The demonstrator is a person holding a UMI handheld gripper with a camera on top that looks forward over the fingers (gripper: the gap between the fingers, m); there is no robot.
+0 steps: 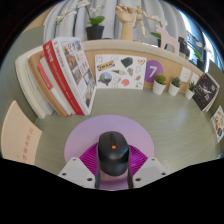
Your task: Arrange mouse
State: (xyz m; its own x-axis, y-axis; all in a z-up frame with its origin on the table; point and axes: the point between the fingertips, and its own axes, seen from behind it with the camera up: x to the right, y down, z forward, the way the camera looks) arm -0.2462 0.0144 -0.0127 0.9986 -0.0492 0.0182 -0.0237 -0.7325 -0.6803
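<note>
A black computer mouse [112, 150] with a small orange mark on its top sits between my gripper's fingers. My gripper [112, 166] is shut on it, with the ribbed magenta pads [91, 160] pressing on both of its sides. The mouse's rear end is hidden low between the fingers. A round pale lilac patch [82, 138] shows on the beige table [50, 135] below and just beyond the mouse. I cannot tell whether the mouse touches the table or hangs just above it.
Upright books and magazines [66, 75] lean to the left. Picture cards [120, 70] stand along a back wall ahead. Small potted plants [160, 86] and more cards [205, 92] stand to the right. A larger potted plant [95, 26] sits on the ledge behind.
</note>
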